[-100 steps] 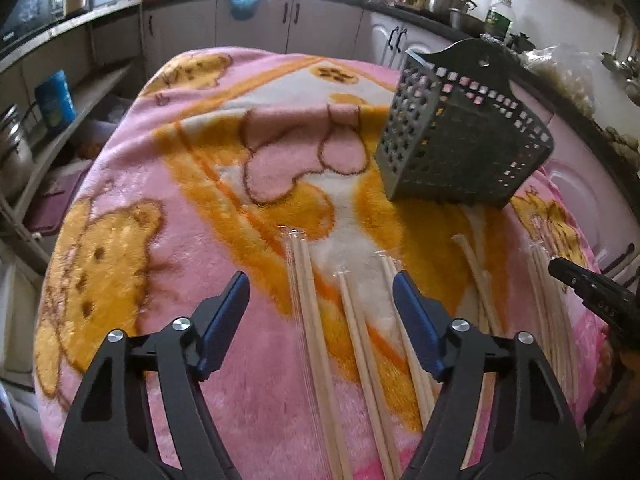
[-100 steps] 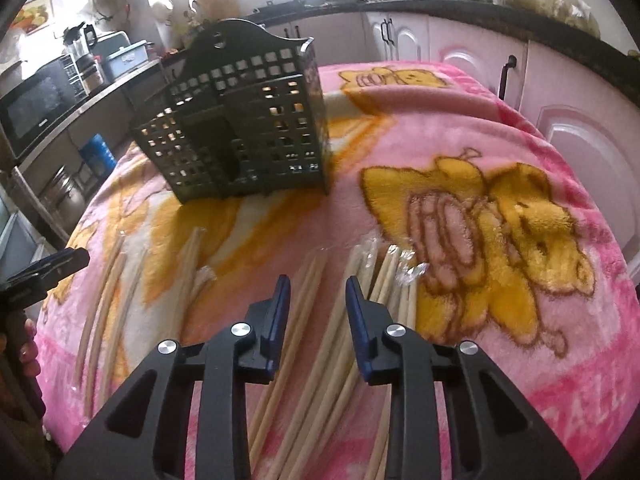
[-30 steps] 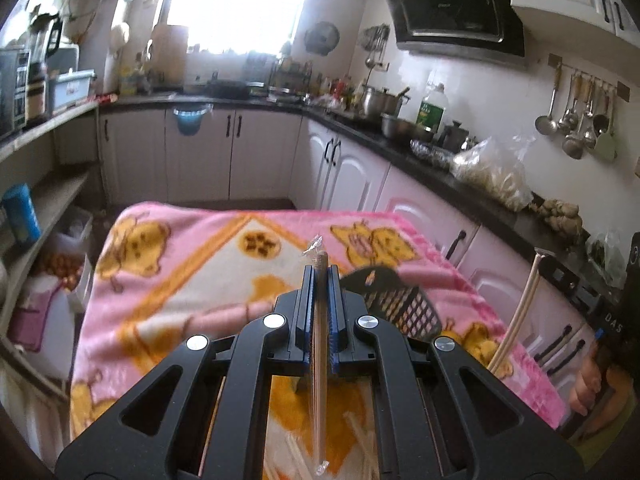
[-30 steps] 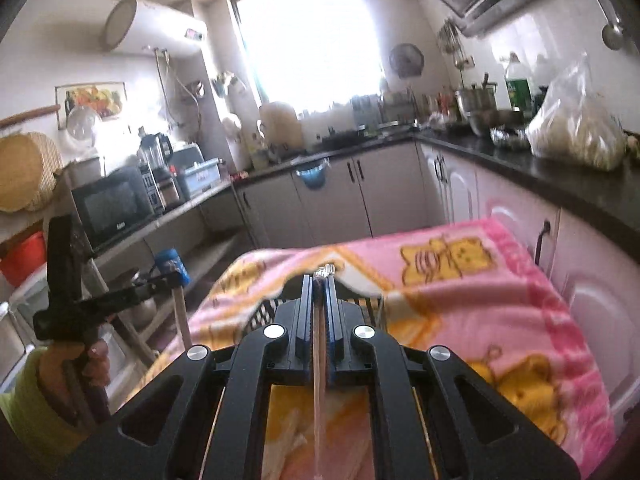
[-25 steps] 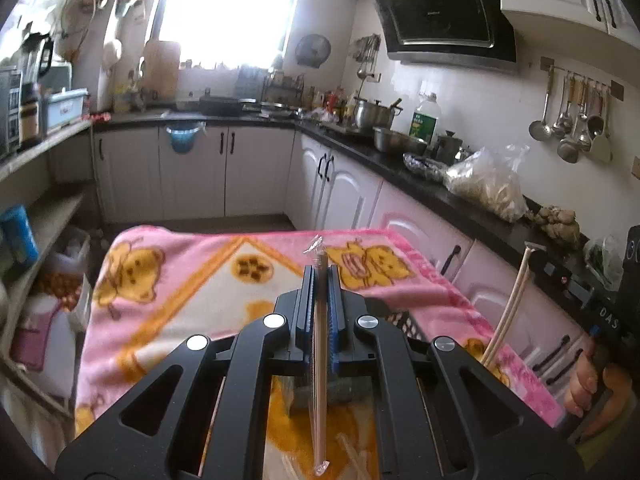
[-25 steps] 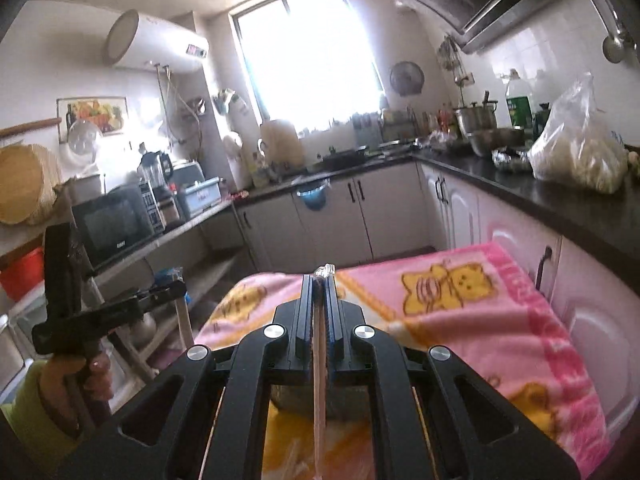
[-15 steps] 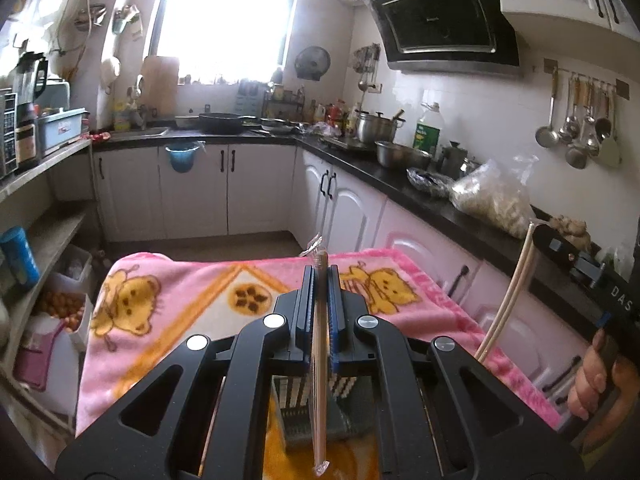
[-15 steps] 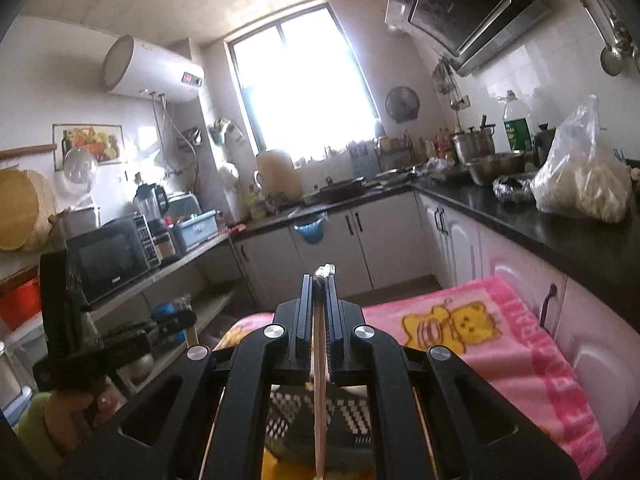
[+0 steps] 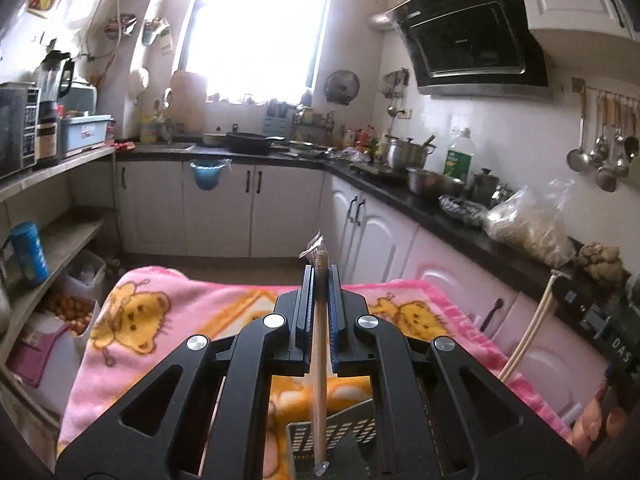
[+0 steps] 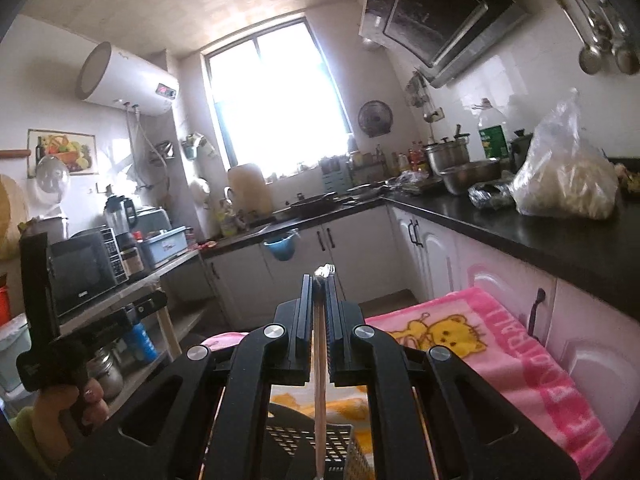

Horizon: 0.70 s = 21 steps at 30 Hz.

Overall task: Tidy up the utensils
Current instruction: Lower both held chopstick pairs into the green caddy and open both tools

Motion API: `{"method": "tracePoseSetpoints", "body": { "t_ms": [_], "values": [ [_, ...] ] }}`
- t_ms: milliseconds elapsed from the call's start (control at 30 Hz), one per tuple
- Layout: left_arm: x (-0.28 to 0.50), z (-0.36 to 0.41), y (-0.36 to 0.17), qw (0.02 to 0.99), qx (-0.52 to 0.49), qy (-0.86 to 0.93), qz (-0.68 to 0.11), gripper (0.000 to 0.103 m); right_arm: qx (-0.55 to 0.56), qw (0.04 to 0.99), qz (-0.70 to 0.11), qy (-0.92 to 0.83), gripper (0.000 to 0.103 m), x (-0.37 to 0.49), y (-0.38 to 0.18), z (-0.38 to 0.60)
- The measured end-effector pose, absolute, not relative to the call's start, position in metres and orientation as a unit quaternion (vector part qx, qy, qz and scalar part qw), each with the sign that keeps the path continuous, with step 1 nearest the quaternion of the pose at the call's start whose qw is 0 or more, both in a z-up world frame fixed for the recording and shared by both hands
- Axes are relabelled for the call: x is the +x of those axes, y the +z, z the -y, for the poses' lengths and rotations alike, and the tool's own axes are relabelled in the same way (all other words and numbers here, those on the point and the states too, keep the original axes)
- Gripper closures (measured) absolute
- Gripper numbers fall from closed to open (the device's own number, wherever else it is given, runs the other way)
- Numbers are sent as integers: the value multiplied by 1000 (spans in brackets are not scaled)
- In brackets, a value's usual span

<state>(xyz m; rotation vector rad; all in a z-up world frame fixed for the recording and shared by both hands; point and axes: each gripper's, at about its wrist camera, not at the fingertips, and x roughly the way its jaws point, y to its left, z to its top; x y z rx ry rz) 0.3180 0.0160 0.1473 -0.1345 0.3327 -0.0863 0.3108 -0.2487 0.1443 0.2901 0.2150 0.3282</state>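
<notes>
Kitchen setting, a pink cartoon-bear blanket (image 9: 168,320) covering the work surface. Nearest, the left gripper (image 9: 319,320) is clamping its blue-padded fingers (image 9: 306,320) tight on a pair of pale wooden chopsticks in a clear plastic sleeve (image 9: 319,380), standing upright, lower end hanging over a dark grey perforated plastic utensil basket (image 9: 340,436) sitting on the blanket below. The right gripper (image 10: 319,320) is likewise pinching a second sleeved wooden chopstick pair (image 10: 319,392), upright above the same basket (image 10: 316,440). Each tool is showing in the other's view, a hand (image 10: 72,408) gripping its handle. Beyond the blanket's far edge, white cabinets (image 9: 224,208) are running under a black countertop (image 10: 540,236); farthest, a bright window (image 9: 252,28) is glaring.
</notes>
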Motion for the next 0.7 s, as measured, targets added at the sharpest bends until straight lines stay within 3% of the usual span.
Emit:
{"method": "tracePoseSetpoints", "body": {
  "t_ms": [400,600,700],
  "values": [
    [315,-12,103,980,-47,-36,-188,101,162,963,-135,169,97,309,88,248],
    [311,-18,89,977,-53,-37,-204,97,168,953,-168,187,95,298,77,242],
    [306,-22,88,976,-56,-35,-208,90,171,949,-185,190,95,293,71,241]
  ]
}}
